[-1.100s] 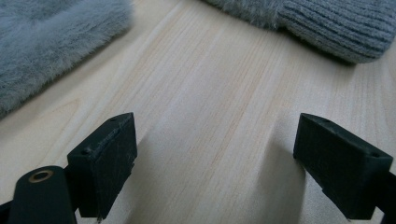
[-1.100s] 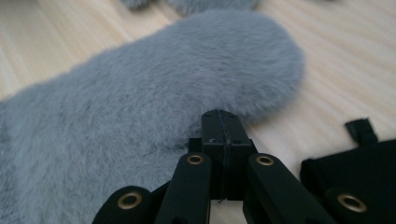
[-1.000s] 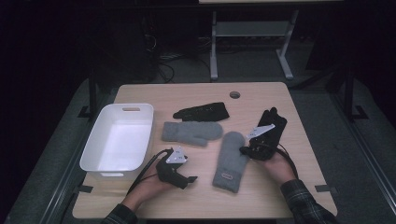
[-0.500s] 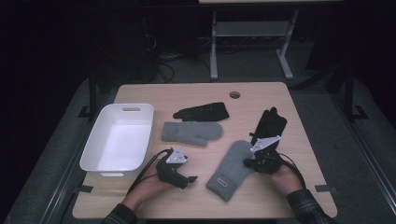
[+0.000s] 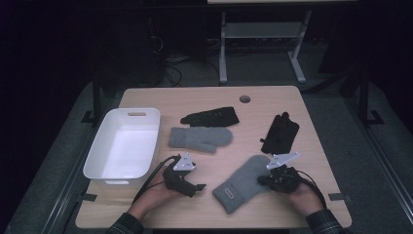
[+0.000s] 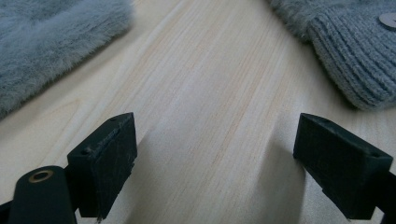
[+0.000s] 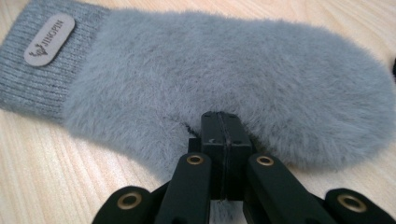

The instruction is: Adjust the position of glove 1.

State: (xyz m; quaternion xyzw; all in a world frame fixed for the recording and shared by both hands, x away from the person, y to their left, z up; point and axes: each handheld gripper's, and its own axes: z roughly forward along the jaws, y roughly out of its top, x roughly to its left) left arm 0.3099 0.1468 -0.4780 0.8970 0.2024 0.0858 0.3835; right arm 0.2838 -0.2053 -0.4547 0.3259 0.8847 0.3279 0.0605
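Grey mitten (image 5: 243, 183), dragged nearer, pinched at right gripper (image 5: 269, 181) tips.

In your high view the room around is almost black, and light from above falls mainly on the table (image 5: 292, 97), which looks pale and a little soft, without fine detail. The white bin (image 5: 122, 146) is the brightest spot, nearly washed out. In your left gripper view the wood is evenly lit and the jaws throw soft shadows on it. In your right gripper view the grey mitten (image 7: 224, 79) is sharp in the middle, softer toward the far edges.
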